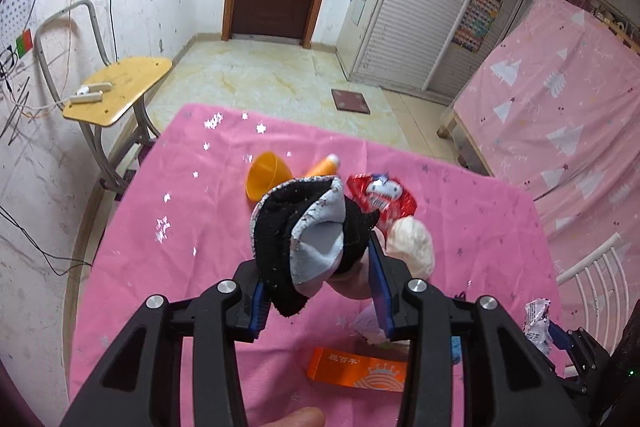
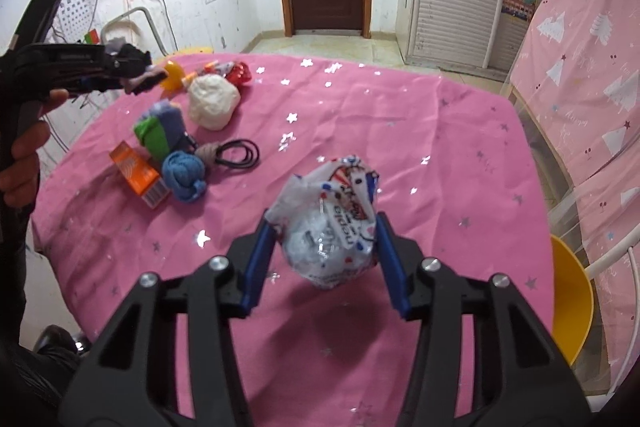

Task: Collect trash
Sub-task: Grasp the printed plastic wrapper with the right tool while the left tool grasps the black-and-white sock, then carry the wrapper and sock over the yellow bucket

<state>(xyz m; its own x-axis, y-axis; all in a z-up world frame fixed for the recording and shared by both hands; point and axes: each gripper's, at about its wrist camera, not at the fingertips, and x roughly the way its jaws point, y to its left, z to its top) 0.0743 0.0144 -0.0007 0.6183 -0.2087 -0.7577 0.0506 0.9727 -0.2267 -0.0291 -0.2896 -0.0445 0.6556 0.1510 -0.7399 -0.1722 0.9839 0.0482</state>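
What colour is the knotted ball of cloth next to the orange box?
Blue. The knotted cloth ball shows best in the right wrist view, beside the orange box.

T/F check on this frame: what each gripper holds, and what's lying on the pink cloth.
1. The left gripper holds a black and grey sock. True.
2. The right gripper is empty. False: it is shut on a crumpled white wrapper.
3. An orange box lies on the pink cloth. True.
4. The blue sock ball sits inside the orange cup. False: it lies on the cloth beside the box.
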